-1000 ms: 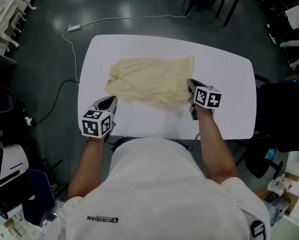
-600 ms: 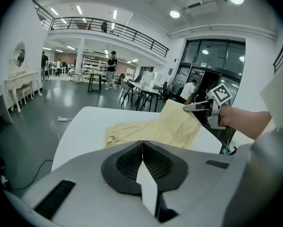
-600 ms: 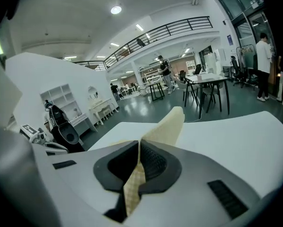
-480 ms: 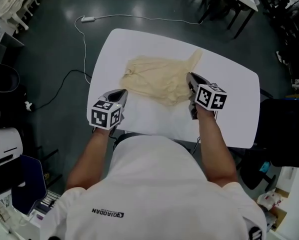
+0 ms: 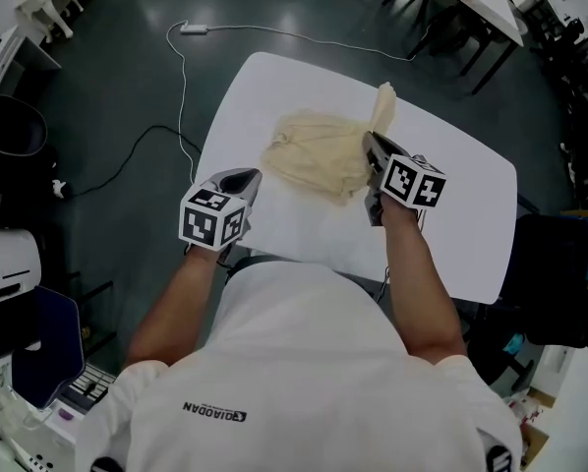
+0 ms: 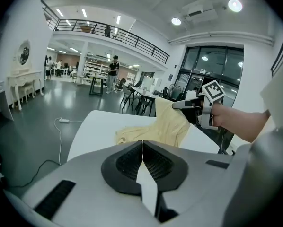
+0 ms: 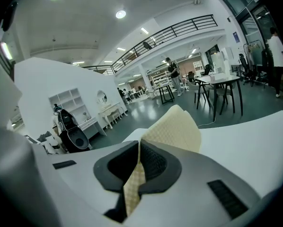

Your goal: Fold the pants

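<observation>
Cream pants (image 5: 314, 150) lie bunched on the white table (image 5: 451, 214). My right gripper (image 5: 371, 153) is shut on their right end and holds it up off the table, so a flap (image 5: 384, 106) stands above the rest. In the right gripper view the waffle-textured cloth (image 7: 177, 129) runs between the closed jaws of the right gripper (image 7: 140, 151). My left gripper (image 5: 243, 179) hovers at the table's near left edge, clear of the pants, shut with nothing in it. The left gripper view shows the left gripper (image 6: 142, 148), and past it the pants (image 6: 151, 132) hanging from the right gripper (image 6: 180, 105).
A white cable (image 5: 181, 87) runs over the dark floor left of the table. Dark chairs and tables (image 5: 451, 18) stand beyond the far right corner. A black chair (image 5: 559, 264) is at the right.
The right gripper has risen and carried the pants' right end up and leftward over the rest. The left gripper has moved a little forward along the table's edge.
</observation>
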